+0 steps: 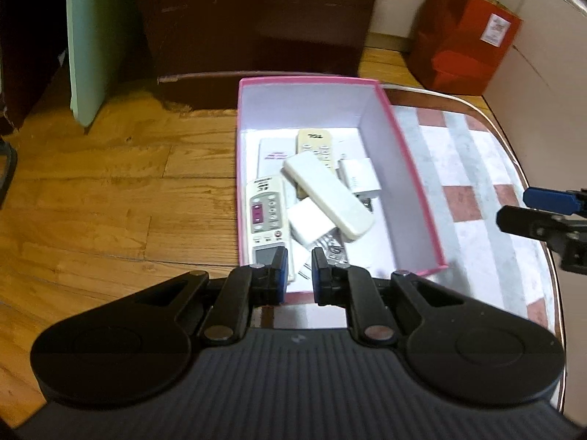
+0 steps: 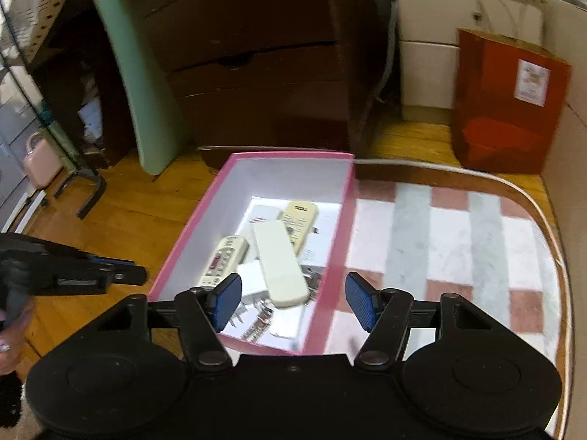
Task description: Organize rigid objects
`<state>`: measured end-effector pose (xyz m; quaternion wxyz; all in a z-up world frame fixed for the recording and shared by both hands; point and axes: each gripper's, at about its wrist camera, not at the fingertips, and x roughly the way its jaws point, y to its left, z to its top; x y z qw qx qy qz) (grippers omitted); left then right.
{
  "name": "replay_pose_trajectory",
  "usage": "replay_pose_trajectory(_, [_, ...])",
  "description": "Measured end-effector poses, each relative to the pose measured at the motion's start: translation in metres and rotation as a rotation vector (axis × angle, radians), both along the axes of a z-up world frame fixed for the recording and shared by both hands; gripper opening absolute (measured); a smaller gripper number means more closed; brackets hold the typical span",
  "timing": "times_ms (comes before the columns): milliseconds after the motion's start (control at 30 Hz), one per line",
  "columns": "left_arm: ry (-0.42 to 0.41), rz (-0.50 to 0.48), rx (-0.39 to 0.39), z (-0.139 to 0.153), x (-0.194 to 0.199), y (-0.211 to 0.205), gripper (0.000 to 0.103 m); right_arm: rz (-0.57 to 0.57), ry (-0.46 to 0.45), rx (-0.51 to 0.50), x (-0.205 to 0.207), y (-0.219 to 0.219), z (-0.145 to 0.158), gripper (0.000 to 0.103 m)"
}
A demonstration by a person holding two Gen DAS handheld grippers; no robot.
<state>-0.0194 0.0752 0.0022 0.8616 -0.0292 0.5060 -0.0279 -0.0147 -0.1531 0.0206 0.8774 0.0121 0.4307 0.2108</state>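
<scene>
We're looking at a home room: wood plank floor [image 1: 110, 190], dark drawer chest [image 2: 256, 73], red paper bag [image 2: 510, 102], checked cloth on the surface [image 2: 458, 242].

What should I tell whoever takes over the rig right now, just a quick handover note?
Left gripper: nearly shut, nothing between its pads, above the near end of the pink box.
Right gripper: open, empty, over the box's near right corner.
Things: three remote controls, including a plain white remote lying across the pile, white chargers and small parts all lie in the box, which sits on the checked table.
Done: the visible items are boxed.
Left: nothing loose shows on the table; check outside the views.
</scene>
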Motion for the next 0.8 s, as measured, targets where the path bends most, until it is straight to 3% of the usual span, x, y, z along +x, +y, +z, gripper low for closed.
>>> replay_pose_trajectory(100, [0.026, -0.006, 0.003, 0.013, -0.005, -0.014, 0.018, -0.045, 0.022, -0.025, -0.006, -0.011, 0.005, 0.078])
replay_pose_trajectory(167, [0.043, -0.004, -0.003, 0.021, -0.008, -0.021, 0.037, -0.081, 0.035, -0.08, -0.009, -0.014, 0.007, 0.081])
replay_pose_trajectory(233, [0.037, -0.017, -0.002, 0.03, -0.013, -0.029, 0.049, -0.104, 0.045, -0.122, -0.012, -0.017, 0.01, 0.082])
replay_pose_trajectory(300, [0.031, -0.025, 0.007, 0.037, -0.018, -0.036, 0.058, -0.133, 0.055, -0.114, -0.014, -0.023, 0.012, 0.085])
replay_pose_trajectory(467, [0.042, 0.004, -0.019, 0.042, -0.02, -0.038, 0.095, -0.136, 0.116, -0.108, -0.014, -0.031, 0.016, 0.086])
replay_pose_trajectory(800, [0.163, 0.055, 0.037, 0.025, -0.014, -0.046, 0.097, -0.175, 0.116, -0.168, -0.021, -0.037, 0.022, 0.086])
